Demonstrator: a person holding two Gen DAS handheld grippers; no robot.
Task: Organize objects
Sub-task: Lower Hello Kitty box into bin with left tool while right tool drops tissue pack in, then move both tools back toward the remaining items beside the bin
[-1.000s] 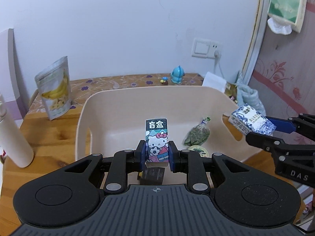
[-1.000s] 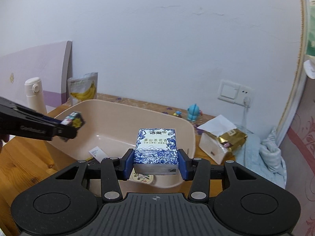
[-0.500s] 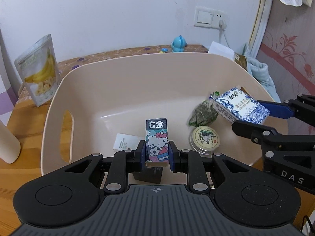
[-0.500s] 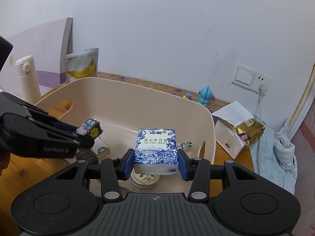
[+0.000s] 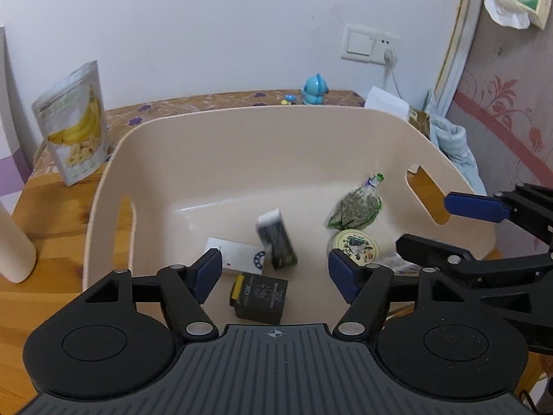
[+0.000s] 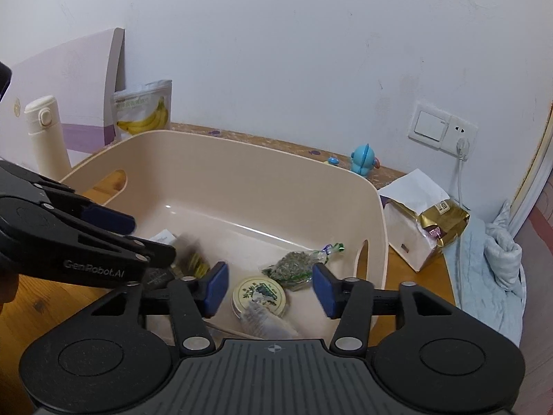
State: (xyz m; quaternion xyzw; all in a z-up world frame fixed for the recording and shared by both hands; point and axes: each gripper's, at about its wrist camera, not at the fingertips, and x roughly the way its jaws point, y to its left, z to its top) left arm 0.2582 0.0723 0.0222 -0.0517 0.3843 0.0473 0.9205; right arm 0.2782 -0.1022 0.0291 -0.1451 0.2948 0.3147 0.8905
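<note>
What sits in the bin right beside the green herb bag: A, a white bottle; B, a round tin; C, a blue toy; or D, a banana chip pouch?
B: the round tin lies on the bin floor just in front of the herb bag; the other three stand outside the bin.

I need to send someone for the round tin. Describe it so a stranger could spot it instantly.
Look in the beige plastic bin on the wooden table. On its floor, toward the right end, the round tin lies flat beside a clear bag of green dried herbs. It is the only circular item there, its cream lid bearing a picture.
</note>
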